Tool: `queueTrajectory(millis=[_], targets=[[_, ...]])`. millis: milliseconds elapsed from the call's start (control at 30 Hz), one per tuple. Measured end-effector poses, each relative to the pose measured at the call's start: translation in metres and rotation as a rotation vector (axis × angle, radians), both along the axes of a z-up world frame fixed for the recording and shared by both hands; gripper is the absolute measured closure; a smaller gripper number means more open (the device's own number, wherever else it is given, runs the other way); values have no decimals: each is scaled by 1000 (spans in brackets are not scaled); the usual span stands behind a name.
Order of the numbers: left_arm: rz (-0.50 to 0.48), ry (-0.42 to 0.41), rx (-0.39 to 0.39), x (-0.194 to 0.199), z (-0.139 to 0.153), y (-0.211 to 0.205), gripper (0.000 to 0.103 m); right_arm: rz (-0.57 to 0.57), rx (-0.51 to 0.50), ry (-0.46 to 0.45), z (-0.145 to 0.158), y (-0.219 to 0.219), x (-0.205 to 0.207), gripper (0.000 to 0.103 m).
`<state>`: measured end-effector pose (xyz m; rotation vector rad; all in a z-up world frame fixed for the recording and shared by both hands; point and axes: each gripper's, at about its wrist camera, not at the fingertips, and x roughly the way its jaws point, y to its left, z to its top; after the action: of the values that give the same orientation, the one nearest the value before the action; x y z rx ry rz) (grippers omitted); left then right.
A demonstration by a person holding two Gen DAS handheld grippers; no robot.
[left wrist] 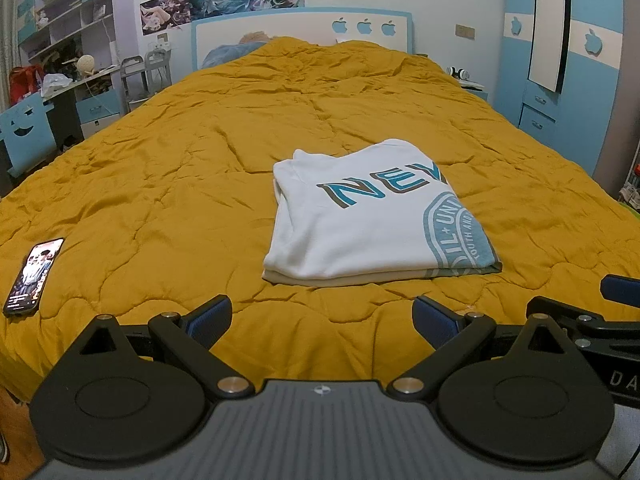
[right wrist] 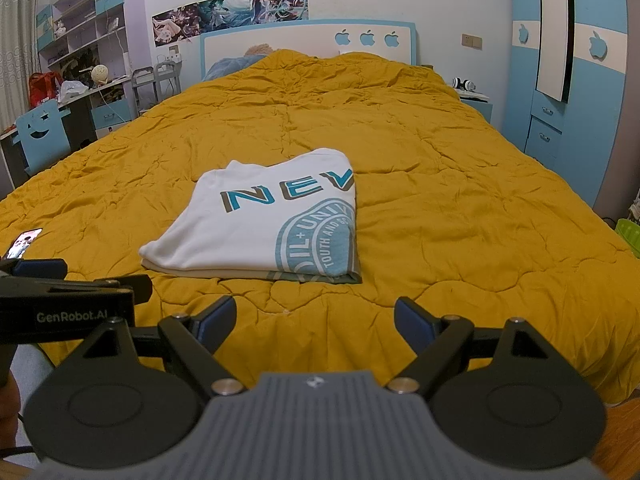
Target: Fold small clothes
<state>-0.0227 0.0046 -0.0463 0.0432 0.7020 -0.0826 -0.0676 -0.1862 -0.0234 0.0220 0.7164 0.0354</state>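
Folded shirt lies on quilt, mid-bed, nearer foot edge than headboard. Phone on quilt at foot-left corner, well apart from shirt. L gripper & R gripper side by side at foot edge, short of shirt.

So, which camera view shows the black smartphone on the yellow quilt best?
The left wrist view: the black smartphone lies whole on the mustard yellow quilt, its screen lit. The right wrist view shows only its far end, the rest hidden behind the left tongs.
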Motion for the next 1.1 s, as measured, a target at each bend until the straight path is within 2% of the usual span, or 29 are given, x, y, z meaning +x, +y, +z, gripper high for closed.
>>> queueTrajectory(millis=[1100], targets=[[-8, -11, 10, 1, 3, 7, 0, -2, -1, 1, 0, -1, 0, 21]])
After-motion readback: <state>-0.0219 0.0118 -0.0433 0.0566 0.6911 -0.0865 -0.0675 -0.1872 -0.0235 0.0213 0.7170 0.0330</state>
